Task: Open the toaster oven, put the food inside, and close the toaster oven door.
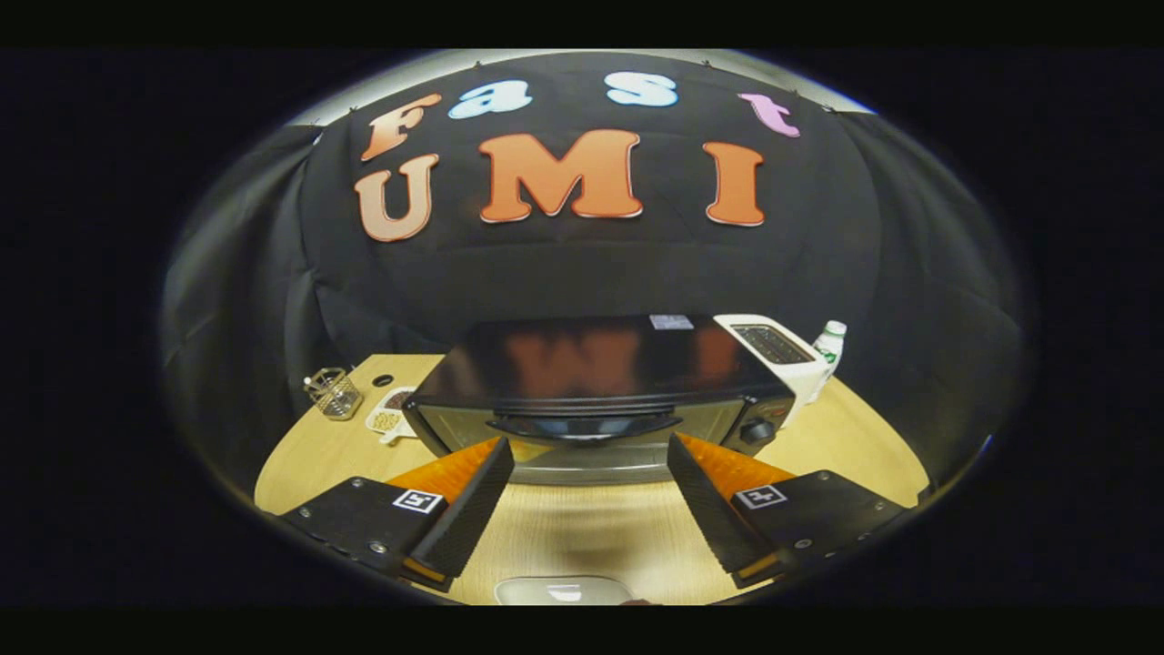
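closed toaster oven [591, 400] ahead, bare table [582, 528] between jaws

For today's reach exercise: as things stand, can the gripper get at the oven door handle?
Probably yes. The gripper is open, the handle lies just ahead between its fingers, and nothing stands between them on the table.

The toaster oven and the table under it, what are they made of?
Toaster oven: its top looks like glossy black metal or glass, since it mirrors the wall. Table: pale wood or laminate with faint grain, matte. The gripper hangs open before the door handle.
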### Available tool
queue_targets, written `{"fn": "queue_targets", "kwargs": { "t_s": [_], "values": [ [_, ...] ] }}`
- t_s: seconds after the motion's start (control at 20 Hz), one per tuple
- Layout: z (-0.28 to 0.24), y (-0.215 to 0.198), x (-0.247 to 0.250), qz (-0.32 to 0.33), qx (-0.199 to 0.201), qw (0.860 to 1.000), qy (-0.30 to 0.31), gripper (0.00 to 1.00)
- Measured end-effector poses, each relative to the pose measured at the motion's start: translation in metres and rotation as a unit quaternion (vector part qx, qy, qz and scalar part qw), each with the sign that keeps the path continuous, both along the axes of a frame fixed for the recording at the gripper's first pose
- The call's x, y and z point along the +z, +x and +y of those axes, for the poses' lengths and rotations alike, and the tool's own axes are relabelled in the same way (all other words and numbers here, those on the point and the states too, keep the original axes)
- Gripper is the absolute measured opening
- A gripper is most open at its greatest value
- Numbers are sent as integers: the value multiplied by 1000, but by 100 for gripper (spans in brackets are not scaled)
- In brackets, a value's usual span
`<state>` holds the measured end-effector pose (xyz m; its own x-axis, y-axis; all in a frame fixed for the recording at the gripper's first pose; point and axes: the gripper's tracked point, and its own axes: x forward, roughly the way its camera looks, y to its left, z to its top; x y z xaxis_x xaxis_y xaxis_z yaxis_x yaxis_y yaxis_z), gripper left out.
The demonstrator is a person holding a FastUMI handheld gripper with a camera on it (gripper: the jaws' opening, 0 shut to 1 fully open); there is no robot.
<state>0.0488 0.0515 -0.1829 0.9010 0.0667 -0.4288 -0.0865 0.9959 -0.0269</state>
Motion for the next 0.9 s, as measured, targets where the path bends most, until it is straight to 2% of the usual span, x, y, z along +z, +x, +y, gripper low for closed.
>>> {"fn": "queue_targets", "kwargs": {
  "t_s": [0.2, 0.45, 0.6, 0.9],
  "values": [
    [-10, -2, 64, -54, -3, 999, 1, 100],
    [-37, -20, 142, -116, -32, 993, 1, 100],
    [-54, -38, 172, -145, -54, 988, -13, 100],
    [-83, -74, 210, -180, -99, 979, 0, 100]
  ]
}}
